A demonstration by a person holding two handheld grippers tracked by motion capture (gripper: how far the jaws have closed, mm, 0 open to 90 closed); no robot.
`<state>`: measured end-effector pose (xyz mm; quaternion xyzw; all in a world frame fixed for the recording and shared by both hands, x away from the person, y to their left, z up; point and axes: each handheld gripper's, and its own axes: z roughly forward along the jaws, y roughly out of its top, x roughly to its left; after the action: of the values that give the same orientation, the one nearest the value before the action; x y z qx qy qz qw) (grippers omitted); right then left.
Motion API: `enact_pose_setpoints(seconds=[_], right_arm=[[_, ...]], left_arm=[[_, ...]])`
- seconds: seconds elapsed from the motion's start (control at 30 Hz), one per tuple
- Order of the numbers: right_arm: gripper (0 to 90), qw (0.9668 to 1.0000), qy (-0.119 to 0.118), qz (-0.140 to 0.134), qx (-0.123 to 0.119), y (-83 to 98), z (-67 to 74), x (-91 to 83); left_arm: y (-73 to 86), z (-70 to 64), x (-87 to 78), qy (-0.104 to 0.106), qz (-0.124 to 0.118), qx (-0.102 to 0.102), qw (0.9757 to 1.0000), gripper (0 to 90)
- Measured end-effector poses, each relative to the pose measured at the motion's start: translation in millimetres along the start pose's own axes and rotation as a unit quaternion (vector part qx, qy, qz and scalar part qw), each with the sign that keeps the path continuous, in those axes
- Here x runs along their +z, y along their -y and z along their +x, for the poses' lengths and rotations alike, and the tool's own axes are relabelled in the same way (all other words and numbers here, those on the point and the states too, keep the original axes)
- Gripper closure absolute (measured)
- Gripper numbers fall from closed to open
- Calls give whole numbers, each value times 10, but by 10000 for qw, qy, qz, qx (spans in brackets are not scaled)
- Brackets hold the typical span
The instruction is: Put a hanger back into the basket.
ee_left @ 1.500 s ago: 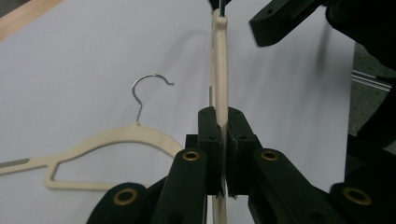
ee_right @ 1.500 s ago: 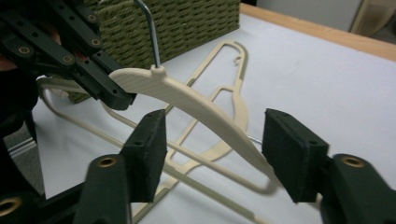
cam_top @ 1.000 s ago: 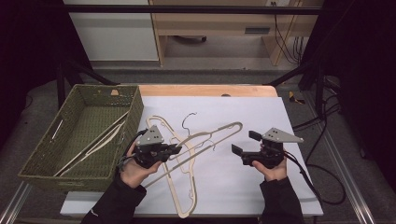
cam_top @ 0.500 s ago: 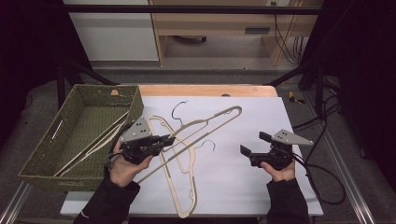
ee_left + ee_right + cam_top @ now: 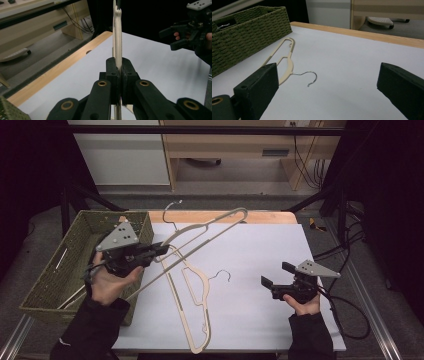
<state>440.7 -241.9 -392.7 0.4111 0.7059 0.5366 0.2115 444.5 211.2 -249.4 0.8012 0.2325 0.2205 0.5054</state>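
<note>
Squeezing a cream plastic hanger [image 5: 210, 230] tight, the left gripper [image 5: 159, 251] lifts it at the left middle of the frame beside the green woven basket [image 5: 75, 255]. Another cream hanger [image 5: 192, 292] lies flat on the white table [image 5: 260, 255]. Lower right, the right gripper [image 5: 266, 283] is wide open, holding nothing.

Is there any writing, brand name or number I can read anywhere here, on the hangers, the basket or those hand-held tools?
No readable text anywhere.
Lifted hanger: plain.
Hanger on the table: plain.
Basket: no label.
Left tool, right tool: no markings legible.
</note>
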Motion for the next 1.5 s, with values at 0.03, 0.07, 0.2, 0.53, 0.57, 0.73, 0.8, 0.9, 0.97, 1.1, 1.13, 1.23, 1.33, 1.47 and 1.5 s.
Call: enact_pose_setpoints(seconds=[0.03, 0.07, 0.2, 0.53, 0.57, 0.73, 0.8, 0.9, 0.97, 1.1, 1.13, 1.23, 1.33, 1.47, 1.5], right_arm=[[40, 10000, 4, 1, 32, 2, -1, -3], [40, 10000, 4, 1, 32, 2, -1, -3], [40, 10000, 17, 13, 24, 4, -1, 1], [37, 10000, 15, 12, 46, 5, -8, -10], [37, 10000, 15, 12, 46, 5, -8, -10], [37, 10000, 27, 18, 29, 5, -11, -14], [37, 10000, 14, 15, 51, 6, -6, -10], [35, 10000, 21, 35, 7, 11, -8, -4], [33, 10000, 25, 50, 19, 11, -4, -3], [30, 10000, 33, 44, 2, 12, -7, -5], [30, 10000, 33, 44, 2, 12, -7, -5], [29, 10000, 50, 29, 20, 11, -7, -6], [29, 10000, 37, 38, 9, 13, -5, -10], [29, 10000, 12, 71, -12, 16, -6, -14], [29, 10000, 6, 69, -14, 16, -6, -14]], left_arm=[[-10, 37, -33, -32, -6, 5, 10000, 865], [-19, 74, -65, -74, -3, 10, 10000, 865], [-39, 231, -177, -195, 11, -11, 9998, 864], [66, 583, -340, -586, 43, -27, 9983, 864], [88, 618, -348, -622, 74, -22, 9980, 864], [215, 768, -374, -748, 260, -76, 9968, 865], [272, 821, -387, -782, 300, -114, 9964, 864], [353, 904, -417, -850, 343, -180, 9956, 864], [402, 968, -442, -899, 353, -225, 9951, 864], [495, 1082, -506, -1014, 400, -290, 9936, 864], [519, 1106, -527, -1038, 402, -312, 9933, 864], [597, 1171, -596, -1111, 395, -373, 9923, 864], [676, 1239, -661, -1178, 414, -365, 9915, 864], [791, 1306, -725, -1316, 565, -367, 9890, 864], [820, 1312, -737, -1286, 611, -437, 9889, 864]])
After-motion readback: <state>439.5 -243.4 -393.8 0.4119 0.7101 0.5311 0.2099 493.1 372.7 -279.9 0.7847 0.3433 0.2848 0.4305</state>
